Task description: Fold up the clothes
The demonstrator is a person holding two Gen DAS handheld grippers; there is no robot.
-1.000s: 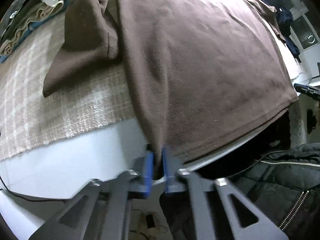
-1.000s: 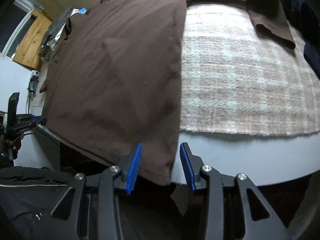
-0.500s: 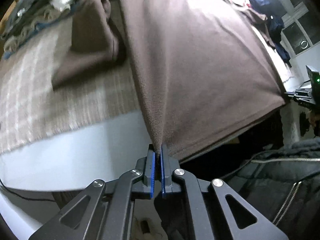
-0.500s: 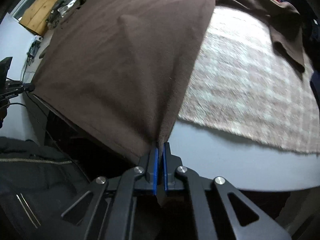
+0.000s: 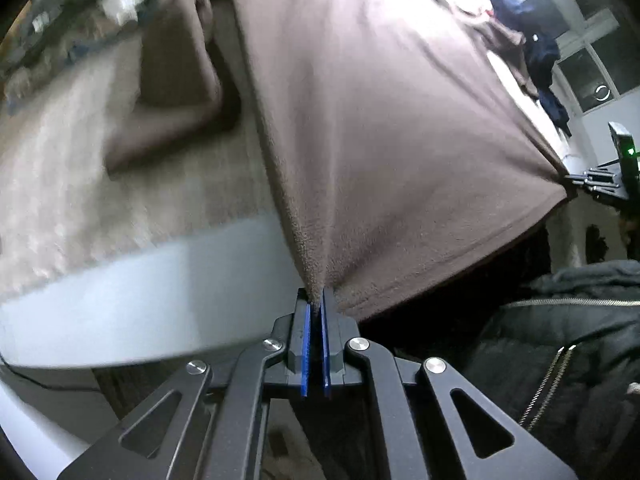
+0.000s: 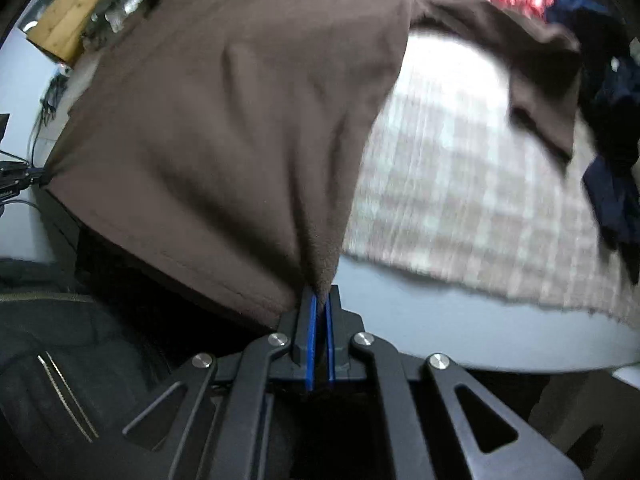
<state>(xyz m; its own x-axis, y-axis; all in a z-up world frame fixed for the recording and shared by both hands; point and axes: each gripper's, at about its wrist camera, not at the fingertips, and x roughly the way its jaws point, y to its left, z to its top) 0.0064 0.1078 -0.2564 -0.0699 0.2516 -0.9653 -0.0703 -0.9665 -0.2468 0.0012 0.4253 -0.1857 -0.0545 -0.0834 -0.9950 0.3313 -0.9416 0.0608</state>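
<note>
Left gripper (image 5: 315, 308) was clamped on the brown garment's (image 5: 392, 128) hem corner, above the white table edge (image 5: 132, 296).

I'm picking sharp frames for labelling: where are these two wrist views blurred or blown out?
Left wrist view: the checked blanket is smeared, glare sits top right, and the left gripper on the brown garment is crisp. Right wrist view: the blanket is streaked and overexposed near the garment's edge; the right gripper is sharp.

Both wrist cams look steeply down, close over the counter (image 5: 120, 288) edge (fisheye); shared: brown garment (image 5: 380, 140) hem, opposite corners.
</note>
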